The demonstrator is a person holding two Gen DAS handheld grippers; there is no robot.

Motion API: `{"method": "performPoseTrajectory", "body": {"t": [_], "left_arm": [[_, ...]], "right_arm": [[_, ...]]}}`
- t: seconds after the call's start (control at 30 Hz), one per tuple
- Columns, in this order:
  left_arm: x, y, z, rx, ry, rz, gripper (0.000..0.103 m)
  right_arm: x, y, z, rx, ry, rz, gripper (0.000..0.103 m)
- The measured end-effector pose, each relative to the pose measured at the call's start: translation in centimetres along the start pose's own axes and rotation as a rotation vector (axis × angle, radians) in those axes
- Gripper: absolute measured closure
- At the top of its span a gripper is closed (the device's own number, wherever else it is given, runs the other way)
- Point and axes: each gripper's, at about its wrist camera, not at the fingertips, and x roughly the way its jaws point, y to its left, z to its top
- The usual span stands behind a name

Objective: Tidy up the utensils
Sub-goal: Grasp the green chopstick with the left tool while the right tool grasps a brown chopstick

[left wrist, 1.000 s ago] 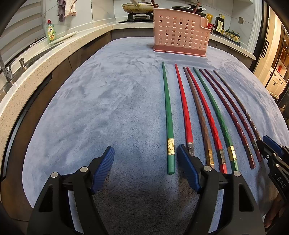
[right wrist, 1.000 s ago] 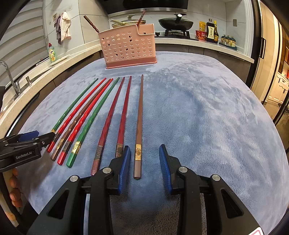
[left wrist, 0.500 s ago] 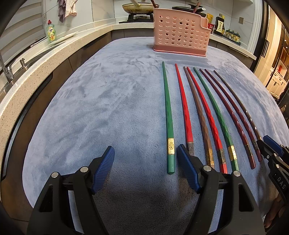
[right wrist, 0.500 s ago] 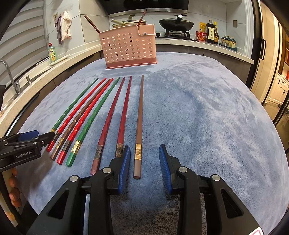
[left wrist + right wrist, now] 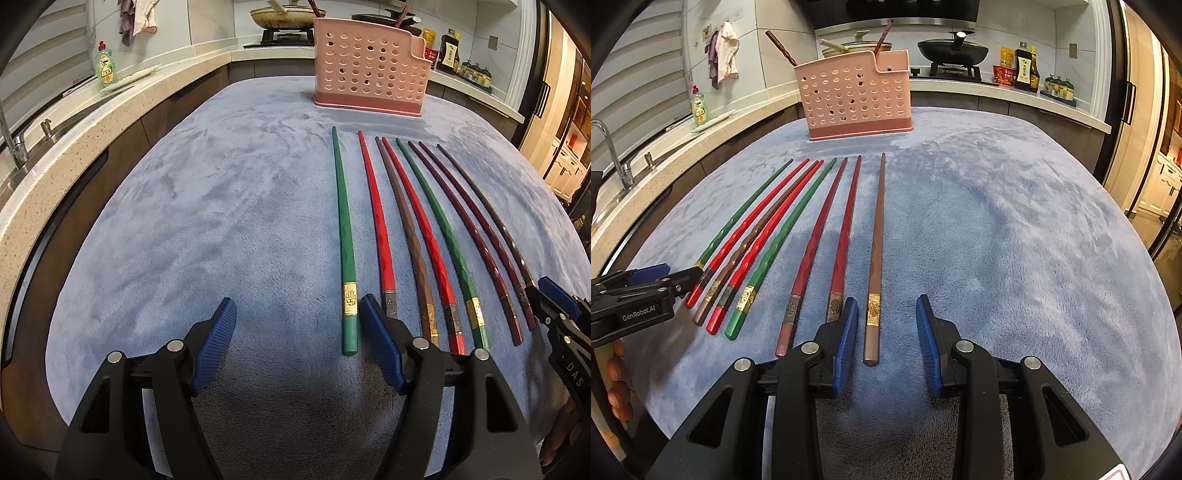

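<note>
Several chopsticks lie side by side on a blue cloth [image 5: 221, 229]. The leftmost is a green chopstick [image 5: 345, 240]. Its near end lies between the fingers of my left gripper [image 5: 299, 343], close to the right finger [image 5: 380, 343]. The jaws are closing and the pads do not touch it. The rightmost is a brown chopstick [image 5: 875, 258]. Its near end lies between the fingers of my right gripper [image 5: 886, 343], which stands open and is not touching it. A pink holder [image 5: 855, 99] stands at the far end with two chopsticks sticking out.
A stone counter [image 5: 74, 140] with a tap [image 5: 613, 155] and a soap bottle [image 5: 105, 66] runs along the left. Pans on a stove [image 5: 953, 50] and sauce bottles [image 5: 1023, 70] stand behind the holder. The cloth to the right of the chopsticks is bare [image 5: 1015, 240].
The left gripper's jaws have drawn in slightly. Both hands and all the chopsticks stay where they were.
</note>
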Motion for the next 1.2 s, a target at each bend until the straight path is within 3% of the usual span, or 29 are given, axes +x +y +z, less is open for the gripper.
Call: {"method": "performPoseTrajectory", "body": {"t": [0.47, 0.67, 0.83, 1.03, 1.2], "left_arm": [[0.1, -0.2, 0.0, 0.007, 0.000, 0.001, 0.039], [-0.1, -0.4, 0.2, 0.028, -0.003, -0.018, 0.055], [-0.3, -0.3, 0.3, 0.040, -0.002, -0.046, 0.079], [-0.4, 0.1, 0.5, 0.037, 0.008, -0.071, 0.093], [-0.8, 0.6, 0.8, 0.017, 0.024, -0.107, 0.094]], "right_arm": [[-0.1, -0.1, 0.0, 0.006, -0.001, 0.003, 0.074], [-0.1, -0.5, 0.2, 0.018, 0.001, 0.010, 0.080], [-0.1, -0.8, 0.2, 0.024, 0.006, 0.012, 0.088], [-0.3, -1.0, 0.3, 0.037, 0.015, 0.015, 0.094], [-0.8, -1.2, 0.4, 0.043, 0.017, 0.015, 0.096]]}}
